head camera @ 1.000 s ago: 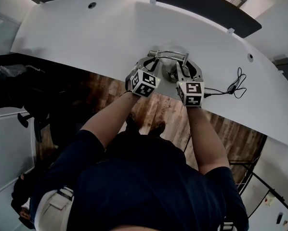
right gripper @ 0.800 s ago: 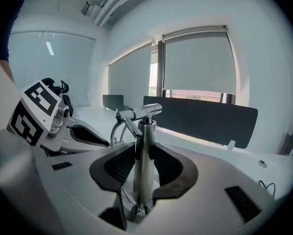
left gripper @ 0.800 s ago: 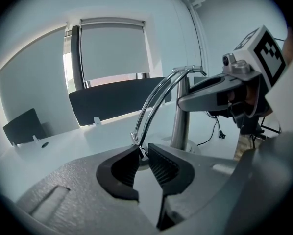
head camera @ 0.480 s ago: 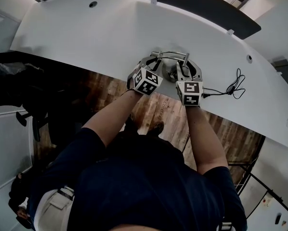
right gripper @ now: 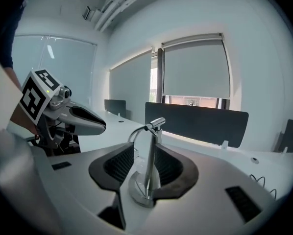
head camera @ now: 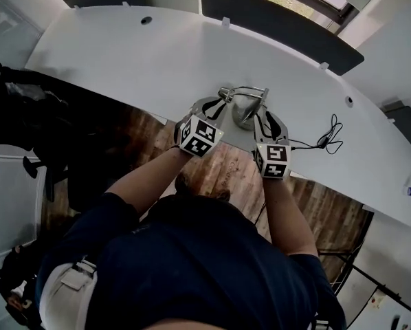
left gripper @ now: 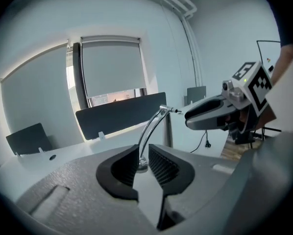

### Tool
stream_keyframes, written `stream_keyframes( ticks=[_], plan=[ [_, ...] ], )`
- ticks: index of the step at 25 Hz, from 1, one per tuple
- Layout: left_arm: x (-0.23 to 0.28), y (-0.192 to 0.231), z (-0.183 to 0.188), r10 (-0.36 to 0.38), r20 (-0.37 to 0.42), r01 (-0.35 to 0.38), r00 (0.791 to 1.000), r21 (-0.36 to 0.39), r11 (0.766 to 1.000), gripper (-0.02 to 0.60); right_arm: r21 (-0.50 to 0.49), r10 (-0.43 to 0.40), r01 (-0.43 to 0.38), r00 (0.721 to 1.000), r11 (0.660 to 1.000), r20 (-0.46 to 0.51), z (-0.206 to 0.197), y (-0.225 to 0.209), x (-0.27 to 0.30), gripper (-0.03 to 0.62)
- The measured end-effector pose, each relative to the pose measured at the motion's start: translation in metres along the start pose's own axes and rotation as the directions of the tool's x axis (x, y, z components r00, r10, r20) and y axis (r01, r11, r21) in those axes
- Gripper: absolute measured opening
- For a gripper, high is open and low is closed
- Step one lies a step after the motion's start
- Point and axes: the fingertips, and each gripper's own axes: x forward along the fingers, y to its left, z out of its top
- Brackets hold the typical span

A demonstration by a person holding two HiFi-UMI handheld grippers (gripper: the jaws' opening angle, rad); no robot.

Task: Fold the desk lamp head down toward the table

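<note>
— Desk lamp (head camera: 245,107): position?
— On the white desk (head camera: 123,53), close to its near edge, with a gripper on either side. A dark cable (head camera: 329,133) lies on the desktop to the right of it.

— Left gripper (head camera: 216,105)?
— At the lamp's left side. In the left gripper view its jaws are released, with only a narrow gap between them. The lower end of the lamp's curved arm (left gripper: 152,130) stands in that gap. No pad is seen pressing on it.

— Right gripper (head camera: 269,119)?
— At the lamp's right side. In the right gripper view its jaws are also released. The upright post (right gripper: 150,155) rises between them, nearer the right-hand pad, with clear space on the other side. The round disc (right gripper: 145,194) at the post's foot sits low in the gap.

— Lamp posture?
— The post is upright. The curved arm leaves the joint (right gripper: 157,123) at its top and bends downward. From the head view, a rounded metal part shows between the two grippers.

— Surroundings?
— A dark partition screen (head camera: 281,23) runs along the desk's far edge, and there is wooden floor (head camera: 226,160) beneath the person's forearms.
</note>
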Motion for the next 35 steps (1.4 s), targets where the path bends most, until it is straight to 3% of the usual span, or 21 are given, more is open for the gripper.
stream_keyframes(
  ticks=[10, 17, 23, 35],
  plan=[
    [-0.109, -0.034, 0.068, -0.104, 0.186, 0.122, 0.977, -0.092, 0.988, 0.060, 0.071, 0.107, -0.120, 0.982, 0.990, 0.157, 0.057, 0.069, -0.076, 0.110],
    [-0.152, -0.054, 0.087, -0.133, 0.266, 0.173, 0.955, -0.131, 0.976, 0.044, 0.062, 0.157, -0.175, 0.962, 0.983, 0.225, 0.083, 0.098, -0.116, 0.069],
    [-0.163, -0.071, 0.079, -0.147, 0.271, 0.188, 0.951, -0.131, 0.973, 0.023, -0.009, 0.206, -0.209, 0.953, 0.978, 0.222, 0.080, 0.121, -0.130, 0.030],
    [-0.177, -0.088, 0.065, -0.170, 0.254, 0.199, 0.952, -0.095, 0.975, 0.006, -0.020, 0.234, -0.235, 0.954, 0.972, 0.189, 0.059, 0.142, -0.138, 0.011]
  ],
)
